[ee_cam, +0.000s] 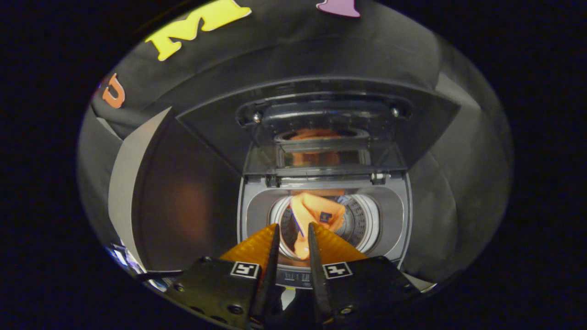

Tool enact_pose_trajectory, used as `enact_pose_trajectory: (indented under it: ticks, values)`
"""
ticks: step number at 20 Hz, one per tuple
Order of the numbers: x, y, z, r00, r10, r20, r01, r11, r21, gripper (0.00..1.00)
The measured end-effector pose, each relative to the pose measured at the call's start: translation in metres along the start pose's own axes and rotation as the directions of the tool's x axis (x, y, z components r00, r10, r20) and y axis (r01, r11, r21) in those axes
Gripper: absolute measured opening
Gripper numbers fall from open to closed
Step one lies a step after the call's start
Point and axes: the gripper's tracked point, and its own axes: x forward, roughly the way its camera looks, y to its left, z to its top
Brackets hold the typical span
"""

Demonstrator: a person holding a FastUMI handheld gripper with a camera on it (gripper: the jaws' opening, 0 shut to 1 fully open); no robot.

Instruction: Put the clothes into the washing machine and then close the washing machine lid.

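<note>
Dark booth; orange garment lengthwise in drum, tool narrowly parted, empty.

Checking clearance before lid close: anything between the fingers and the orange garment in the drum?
Gripper view: no object between; the fingers stand slightly apart, holding nothing, above the drum rim; the orange garment lies inside, the lid up.

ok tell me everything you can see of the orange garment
The orange garment is soft, crumpled cloth with a small dark patch on it. It lies in the drum of the washing machine, folded over itself, one strip trailing toward the front rim. The raised lid mirrors it. The gripper hovers above, fingers slightly apart with nothing between them; contact cannot be told.
</note>
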Motion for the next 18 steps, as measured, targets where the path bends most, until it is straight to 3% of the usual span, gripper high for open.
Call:
enact_pose_trajectory:
  ticks: [1, 5, 11, 18]
  values:
    - [-0.004, 0.003, 0.004, 1.000, -0.006, 0.014, 0.006, 1.000, -0.019, 0.50]
    - [-0.025, 0.010, 0.025, 0.996, -0.030, 0.083, 0.036, 0.997, -0.067, 0.61]
    - [-0.069, 0.023, 0.088, 0.965, -0.008, 0.263, 0.032, 0.996, -0.085, 0.62]
    - [-0.079, 0.012, 0.154, 0.937, -0.066, 0.344, 0.104, 0.990, -0.095, 0.68]
